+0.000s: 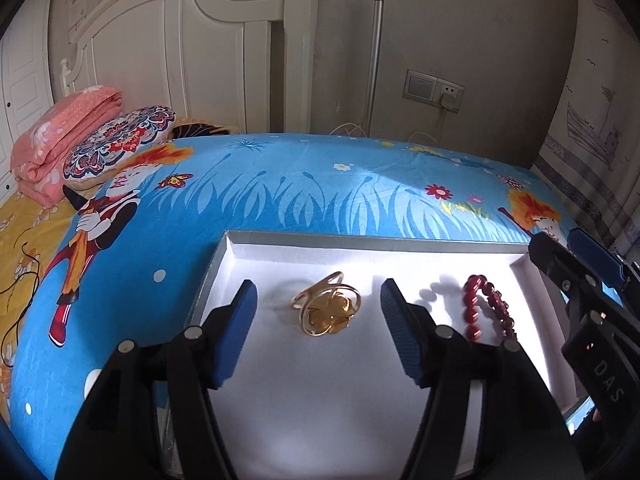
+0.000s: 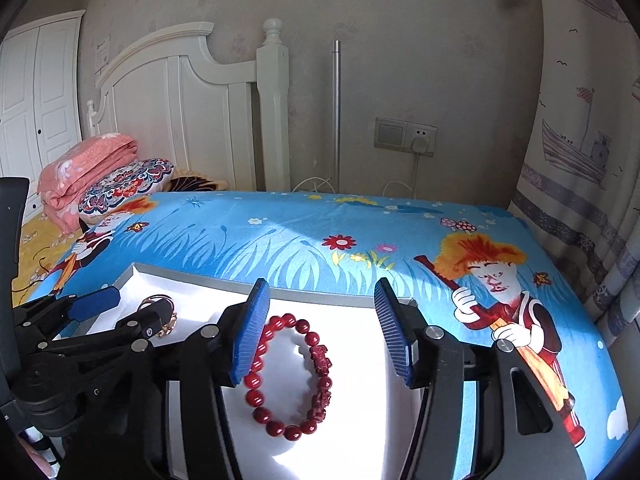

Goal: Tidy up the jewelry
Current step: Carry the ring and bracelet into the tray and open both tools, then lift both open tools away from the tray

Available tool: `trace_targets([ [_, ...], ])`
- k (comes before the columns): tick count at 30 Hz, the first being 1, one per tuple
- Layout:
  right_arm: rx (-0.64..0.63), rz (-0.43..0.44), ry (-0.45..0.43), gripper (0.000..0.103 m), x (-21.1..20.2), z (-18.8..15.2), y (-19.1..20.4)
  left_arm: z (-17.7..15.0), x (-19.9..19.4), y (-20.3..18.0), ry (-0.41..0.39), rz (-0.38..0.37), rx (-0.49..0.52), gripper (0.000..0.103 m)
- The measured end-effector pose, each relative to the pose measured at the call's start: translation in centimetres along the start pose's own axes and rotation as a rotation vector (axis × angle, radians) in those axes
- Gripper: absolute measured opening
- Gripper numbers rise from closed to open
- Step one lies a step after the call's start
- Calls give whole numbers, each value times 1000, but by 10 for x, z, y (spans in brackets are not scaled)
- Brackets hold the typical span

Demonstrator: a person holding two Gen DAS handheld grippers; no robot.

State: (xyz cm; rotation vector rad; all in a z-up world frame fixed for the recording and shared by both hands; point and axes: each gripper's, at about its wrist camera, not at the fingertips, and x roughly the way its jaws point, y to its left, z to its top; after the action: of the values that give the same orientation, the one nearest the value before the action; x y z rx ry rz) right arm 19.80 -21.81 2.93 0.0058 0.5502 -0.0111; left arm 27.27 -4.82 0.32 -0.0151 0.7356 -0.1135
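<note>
A shallow white box (image 1: pixel 224 258) lies on the bed. A gold flower-shaped ornament (image 1: pixel 326 309) lies inside it, between the open fingers of my left gripper (image 1: pixel 318 300), which hovers just above it. A red bead bracelet (image 1: pixel 486 308) lies to its right in the same box. In the right wrist view the bracelet (image 2: pixel 290 376) lies between the open fingers of my right gripper (image 2: pixel 320 300), near its left pad. The left gripper (image 2: pixel 120 312) partly hides the gold ornament (image 2: pixel 166 326) there. The right gripper (image 1: pixel 576 268) shows at the box's right edge.
The bed has a blue cartoon sheet (image 1: pixel 280 188). A folded pink quilt (image 1: pixel 60 136) and a patterned pillow (image 1: pixel 120 136) lie at its head by the white headboard (image 1: pixel 180 48). A curtain (image 2: pixel 580 140) hangs on the right, a wall socket (image 2: pixel 404 136) behind.
</note>
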Motion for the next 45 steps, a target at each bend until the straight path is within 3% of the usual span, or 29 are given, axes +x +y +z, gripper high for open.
trace_targets([
  [3, 12, 18, -7, 52, -17, -2, -5, -4, -16, 3, -9, -10, -11, 68],
  [5, 11, 30, -14, 52, -32, -7, -6, -12, -31, 5, -31, -1, -21, 77],
  [13, -9, 84, -5, 52, -86, -57, 3, -67, -88, 12, -106, 21, -18, 85],
  [19, -57, 78, 4, 51, -107, -103, 15, -108, -115, 17, -136, 94, 42, 89],
  [22, -74, 88, 20, 46, -108, -120, 19, -124, -121, 21, -136, 110, 60, 90],
  [31, -116, 114, 50, 37, -106, -141, 28, -154, -120, 36, -139, 68, 27, 89],
  [37, -158, 114, 43, 32, -107, -144, 32, -158, -115, 48, -116, 36, -28, 89],
  [45, -213, 117, 70, 31, -101, -147, 42, -156, -115, 50, -113, 45, -29, 87],
])
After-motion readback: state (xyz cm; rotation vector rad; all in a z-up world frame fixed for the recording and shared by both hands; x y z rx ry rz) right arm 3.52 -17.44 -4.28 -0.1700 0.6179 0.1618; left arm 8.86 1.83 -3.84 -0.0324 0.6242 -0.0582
